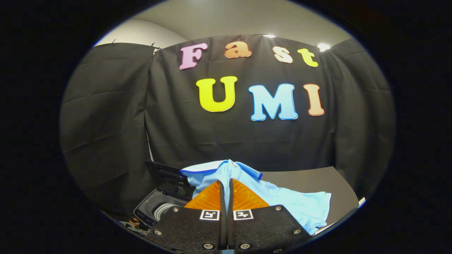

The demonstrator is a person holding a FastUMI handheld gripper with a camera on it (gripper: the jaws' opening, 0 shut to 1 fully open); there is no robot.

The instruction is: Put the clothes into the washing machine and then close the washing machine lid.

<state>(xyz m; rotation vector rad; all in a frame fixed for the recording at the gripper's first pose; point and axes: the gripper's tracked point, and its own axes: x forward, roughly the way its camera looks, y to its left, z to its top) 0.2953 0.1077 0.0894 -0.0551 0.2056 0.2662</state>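
A light blue polo shirt [282, 201] with a dark-edged collar hangs from my gripper [226, 183], lifted above the dark table [325, 183]. Both fingers are pressed together on a fold of the shirt near its collar; the cloth runs up between them and drapes to the right. Down to the left of the fingers stands the washing machine [159, 208], its lid [166, 174] raised and the drum opening showing.
Black cloth walls close the booth behind and to both sides. The dark table stretches right of the shirt, with a pale edge [360, 201] at its far right. Some small clutter [136, 225] lies below the machine's front.
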